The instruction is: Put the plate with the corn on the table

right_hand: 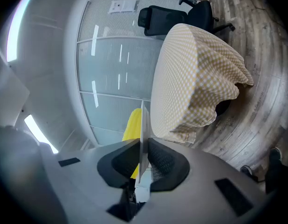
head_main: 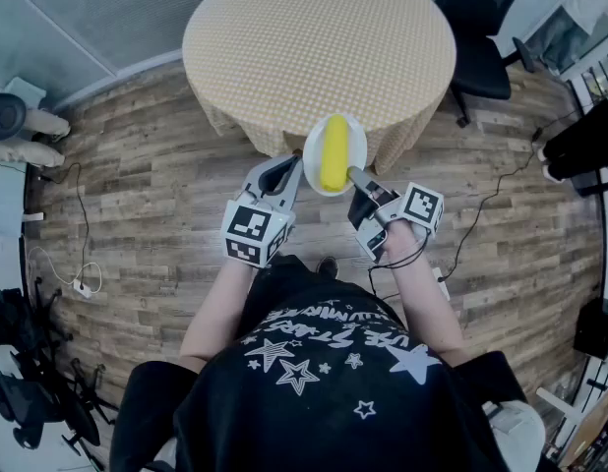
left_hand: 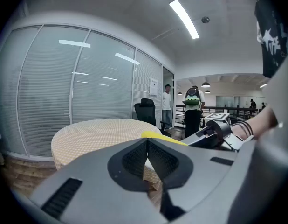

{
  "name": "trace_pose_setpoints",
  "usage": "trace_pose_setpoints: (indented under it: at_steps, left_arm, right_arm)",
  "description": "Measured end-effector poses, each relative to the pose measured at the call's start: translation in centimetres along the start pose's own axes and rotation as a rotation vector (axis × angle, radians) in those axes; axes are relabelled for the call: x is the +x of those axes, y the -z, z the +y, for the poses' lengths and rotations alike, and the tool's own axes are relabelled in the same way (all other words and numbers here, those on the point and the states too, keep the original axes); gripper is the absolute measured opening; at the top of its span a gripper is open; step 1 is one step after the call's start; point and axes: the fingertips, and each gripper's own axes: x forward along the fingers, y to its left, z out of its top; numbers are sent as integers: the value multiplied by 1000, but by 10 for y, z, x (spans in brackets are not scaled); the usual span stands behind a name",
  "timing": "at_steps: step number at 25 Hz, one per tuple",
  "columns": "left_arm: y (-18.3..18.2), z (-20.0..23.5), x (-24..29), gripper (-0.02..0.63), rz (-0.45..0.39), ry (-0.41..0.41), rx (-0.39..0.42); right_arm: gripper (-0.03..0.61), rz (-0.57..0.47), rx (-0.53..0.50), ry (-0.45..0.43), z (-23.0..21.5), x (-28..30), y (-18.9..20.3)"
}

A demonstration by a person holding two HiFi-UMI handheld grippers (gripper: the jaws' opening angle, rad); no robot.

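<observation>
Near table (head_main: 314, 37) edge, plate (head_main: 312, 157) with corn (head_main: 334, 152)

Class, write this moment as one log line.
carry; white round plate with yellow corn cob: not yet on checked-cloth round table; left gripper, right gripper: shut on rim

white lettering on black shirt (head_main: 324, 327), upside down, not legible, wall notice (right_hand: 124, 6) too small

Black office chair (head_main: 481, 37) on plank floor (head_main: 137, 195). Glass partition (left_hand: 88, 83), blinds down. Two people (left_hand: 192, 108) standing beyond. Ceiling strip light (left_hand: 183, 18) lit.
</observation>
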Motion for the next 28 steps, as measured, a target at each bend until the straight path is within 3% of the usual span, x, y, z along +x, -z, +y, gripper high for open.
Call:
trace_pose_setpoints:
  at_steps: [22, 28]
  left_arm:
    - [9, -23, -5, 4, 18, -5, 8]
    - [9, 2, 4, 4, 26, -18, -6]
  right_arm:
    - [54, 36, -48, -34, 8, -23, 9]
    - [54, 40, -35, -16, 3, 0, 0]
